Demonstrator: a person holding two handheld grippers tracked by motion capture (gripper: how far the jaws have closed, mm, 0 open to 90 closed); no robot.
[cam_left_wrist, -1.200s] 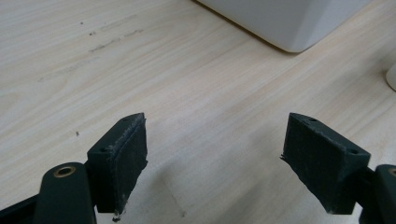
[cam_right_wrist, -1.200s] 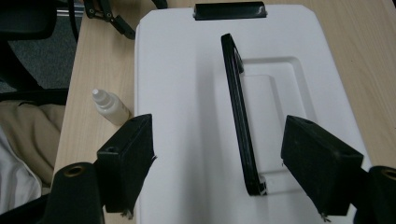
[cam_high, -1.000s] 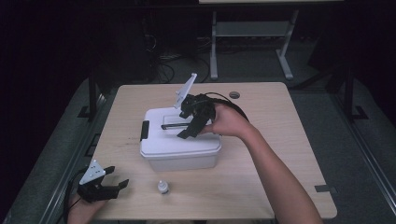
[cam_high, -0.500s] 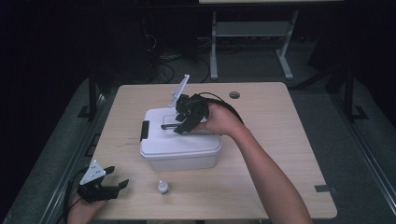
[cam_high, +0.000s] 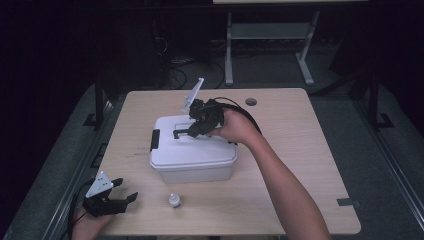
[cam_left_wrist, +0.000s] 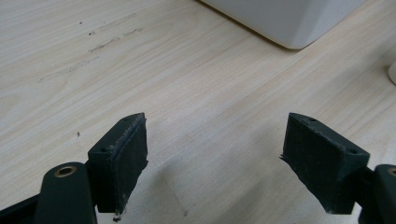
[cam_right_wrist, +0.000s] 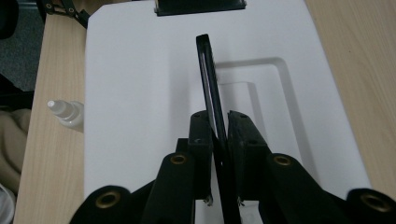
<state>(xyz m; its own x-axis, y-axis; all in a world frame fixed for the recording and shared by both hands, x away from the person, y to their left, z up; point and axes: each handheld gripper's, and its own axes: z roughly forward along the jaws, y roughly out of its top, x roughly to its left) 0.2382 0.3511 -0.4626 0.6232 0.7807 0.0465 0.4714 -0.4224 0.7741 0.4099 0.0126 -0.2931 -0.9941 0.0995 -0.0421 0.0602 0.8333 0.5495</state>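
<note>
Table (cam_high: 300, 150): we see a light wooden top that carries everything here; faint dark scuffs mark it at about 9 o'clock from its middle.

Box (cam_high: 192, 155): a white plastic box with its lid on sits near the table's middle, a little toward 9 o'clock. A black latch (cam_high: 155, 139) sits on its 9 o'clock end.

Handle (cam_high: 181, 133): the box's thin black carry handle stands raised out of the sunken panel in the lid. In the right gripper view the handle (cam_right_wrist: 211, 98) runs straight up toward 12 o'clock, edge on.

Right gripper (cam_high: 197, 131): we hold it over the lid, reaching in from 4 o'clock. Its jaws have just been closing and are now clamped on the handle, one pad on each flat side, as the right gripper view (cam_right_wrist: 219, 122) shows.

Left gripper (cam_high: 122, 192): it rests at the table's 7 o'clock corner, well apart from the box, grey plate on top. In the left gripper view (cam_left_wrist: 215, 149) the jaws stand wide and released, with bare wood between them; the box's corner (cam_left_wrist: 289, 23) lies toward 1 o'clock.

Bottle (cam_high: 173, 201): a small white bottle stands at 6 o'clock from the box, near the front edge, between the left gripper and our right forearm. The right gripper view shows the bottle (cam_right_wrist: 65, 112) at 9 o'clock, just beside the box.
</note>
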